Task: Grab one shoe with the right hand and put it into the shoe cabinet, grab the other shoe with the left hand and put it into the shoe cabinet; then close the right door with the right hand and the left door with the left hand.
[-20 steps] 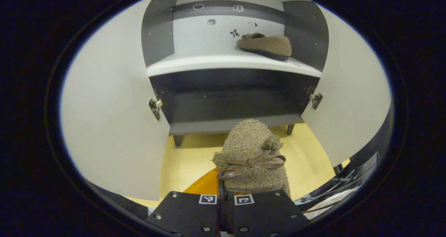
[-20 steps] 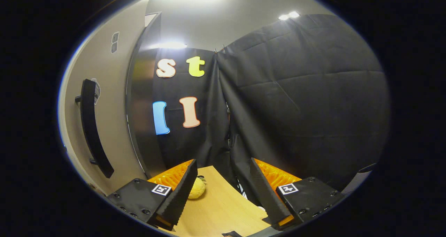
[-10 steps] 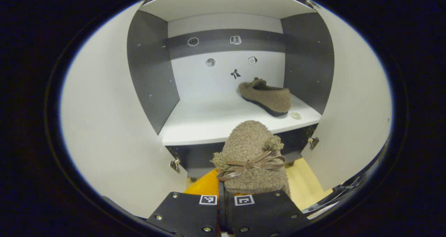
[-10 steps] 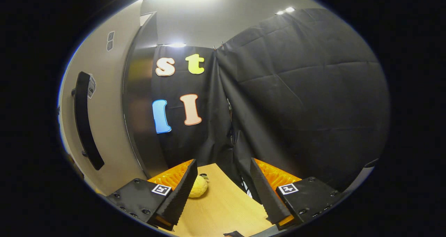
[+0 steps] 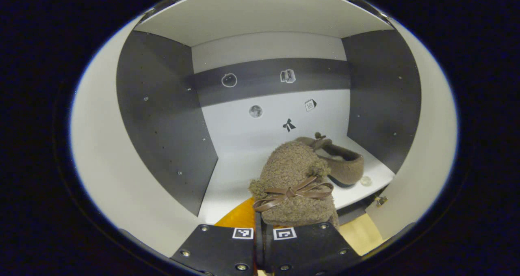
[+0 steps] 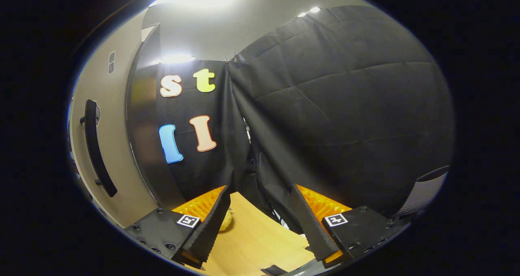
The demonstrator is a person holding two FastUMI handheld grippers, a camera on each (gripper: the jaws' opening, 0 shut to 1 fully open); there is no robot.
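1. Left gripper view: the left gripper (image 5: 263,227) is clamped on a fuzzy shoe (image 5: 294,182), held over the white shelf (image 5: 231,174).
2. The other shoe (image 5: 343,164) is seen at the shelf's right; bare room lies left.
3. Right gripper view: the right gripper (image 6: 260,223) is spread wide, empty, beside the door handle (image 6: 95,146).

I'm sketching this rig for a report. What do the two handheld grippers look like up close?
Each gripper is built from two flat black blocks fixed with silver screws, each block carrying a small square black-and-white marker. On the left gripper the blocks sit close together. On the right gripper they stand apart, with ribbed panels behind long wedge-shaped fingers that have ridged inner faces. No cables or sleeves are visible.
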